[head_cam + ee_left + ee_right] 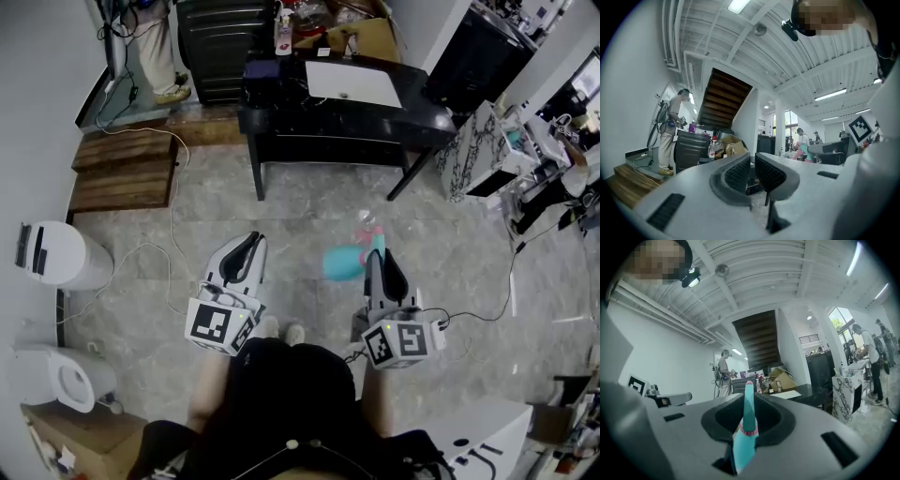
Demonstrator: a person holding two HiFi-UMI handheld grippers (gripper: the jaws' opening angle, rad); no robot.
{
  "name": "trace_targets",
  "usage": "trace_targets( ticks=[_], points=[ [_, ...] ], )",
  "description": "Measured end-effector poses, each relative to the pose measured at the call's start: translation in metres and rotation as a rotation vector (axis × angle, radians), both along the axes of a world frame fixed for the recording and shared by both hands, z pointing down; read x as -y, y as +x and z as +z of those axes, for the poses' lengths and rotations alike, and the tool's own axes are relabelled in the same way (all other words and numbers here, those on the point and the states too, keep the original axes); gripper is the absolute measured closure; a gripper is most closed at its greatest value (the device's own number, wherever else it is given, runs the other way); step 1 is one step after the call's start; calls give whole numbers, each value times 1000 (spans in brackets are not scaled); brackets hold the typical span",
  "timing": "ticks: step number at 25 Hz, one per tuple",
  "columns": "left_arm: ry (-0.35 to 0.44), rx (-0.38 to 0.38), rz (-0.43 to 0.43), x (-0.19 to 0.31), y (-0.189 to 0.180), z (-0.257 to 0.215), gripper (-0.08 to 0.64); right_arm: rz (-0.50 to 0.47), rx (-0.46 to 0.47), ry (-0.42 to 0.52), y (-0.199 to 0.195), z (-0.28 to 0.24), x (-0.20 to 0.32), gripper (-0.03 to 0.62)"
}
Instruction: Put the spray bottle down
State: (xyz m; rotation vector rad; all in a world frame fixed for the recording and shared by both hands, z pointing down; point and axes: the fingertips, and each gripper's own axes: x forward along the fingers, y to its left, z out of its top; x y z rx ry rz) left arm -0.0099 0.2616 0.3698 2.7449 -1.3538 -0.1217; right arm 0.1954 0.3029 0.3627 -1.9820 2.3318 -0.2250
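At the right claw point(750, 399): closed on a teal plastic spray bottle with a pink collar point(743, 447), pinched from both sides, narrow end rising past the pads. In the head view, teal body jutting out to the left of that claw's tip, pale nozzle end a little ahead of it. Exact long axis hard to fix; probably slanted forward, not upright. Held in the air, touching no surface, well above the grey marbled stone floor point(309, 197).

At the left claw point(752, 171): pads almost together, only a thin slit between them, nothing in it. Level beside the right one, apart from the bottle, taking no part in the hold.

Farther out, straight ahead: a glossy black rectangular tabletop point(422, 117) bearing a white sheet point(352, 82). Well apart from the bottle, and probably the nearest raised place for setting it down.

So, by this reading, a job for the right hand alone. Calls for carrying the bottle forward over the tabletop, turning the base down, then lowering to a standing rest before easing the jaws. Risks a topple if released with the base tilted.
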Motion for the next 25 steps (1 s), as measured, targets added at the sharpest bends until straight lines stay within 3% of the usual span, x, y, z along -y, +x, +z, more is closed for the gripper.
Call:
trace_targets(
  ticks=[9,17,25],
  points=[
    [-3,2,5,10,-12,4,526,-20,33,-7,-12,0,8,526],
    [-12,-16,-35,24,-49,13,526,-46,40,9,-36,1,17,526],
    [-18,-3,-45,45,-61,20,526,-24,50,-6,-29,9,39,526]
  ],
)
